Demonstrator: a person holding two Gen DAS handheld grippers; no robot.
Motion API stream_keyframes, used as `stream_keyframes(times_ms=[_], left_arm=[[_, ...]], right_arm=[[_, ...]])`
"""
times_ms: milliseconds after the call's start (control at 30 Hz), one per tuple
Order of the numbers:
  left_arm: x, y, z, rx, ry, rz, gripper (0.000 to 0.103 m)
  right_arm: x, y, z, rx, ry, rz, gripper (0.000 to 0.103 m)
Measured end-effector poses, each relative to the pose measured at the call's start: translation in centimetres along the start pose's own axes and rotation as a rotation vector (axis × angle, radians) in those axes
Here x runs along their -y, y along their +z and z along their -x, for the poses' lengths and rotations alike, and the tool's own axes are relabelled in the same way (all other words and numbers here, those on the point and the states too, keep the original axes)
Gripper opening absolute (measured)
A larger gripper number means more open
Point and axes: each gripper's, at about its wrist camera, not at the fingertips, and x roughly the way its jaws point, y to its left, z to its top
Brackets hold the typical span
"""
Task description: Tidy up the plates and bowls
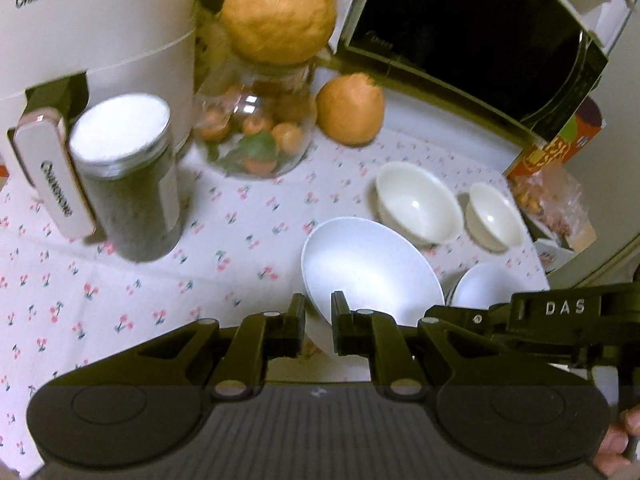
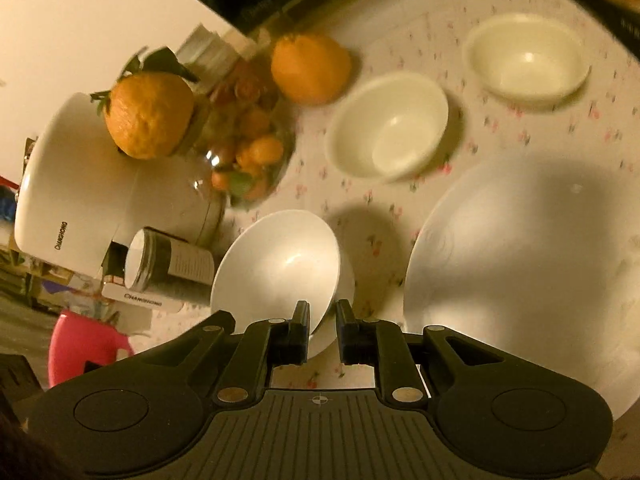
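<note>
Both your left gripper (image 1: 318, 330) and right gripper (image 2: 323, 334) fingers clamp the white bowl's (image 2: 280, 264) six-o'clock rim, steadying it tilted above the counter (image 1: 140, 280).

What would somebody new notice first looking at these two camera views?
Probably the white bowl pinched by its rim between the left gripper fingers, and a second white bowl held the same way in the right gripper. Behind them, a big orange fruit sits atop a glass jar of small fruit, beside a white appliance.
</note>
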Motion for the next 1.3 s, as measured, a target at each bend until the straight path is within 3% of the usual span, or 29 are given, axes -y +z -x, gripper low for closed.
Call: stream_keyframes(times_ms=[267,933,1133,1300], left_arm=[[-1.0,-0.5,-0.6,-0.073,0.054,-0.052,0.012],[-3.1,-0.9,-0.7,-0.151,0.069,-0.046,0.013],[-3.1,-0.9,-0.9,-0.164,0.046,-0.031,0.023],[-2.9,-0.8,-0.6,-0.150,0.040,-0.039,0.031]], right_arm=[[-1.1,-1.3,-1.9,-0.050,-0.028,0.052,0.016],[-2.5,-2.2,-3.6,-0.088,-0.001,0.099,0.016],[-2.3,-1.9,-3.5,-0.093,0.017,0.083,0.017],[-2.4,-1.5,-2.9,-0.079,0.027,0.079,0.034]])
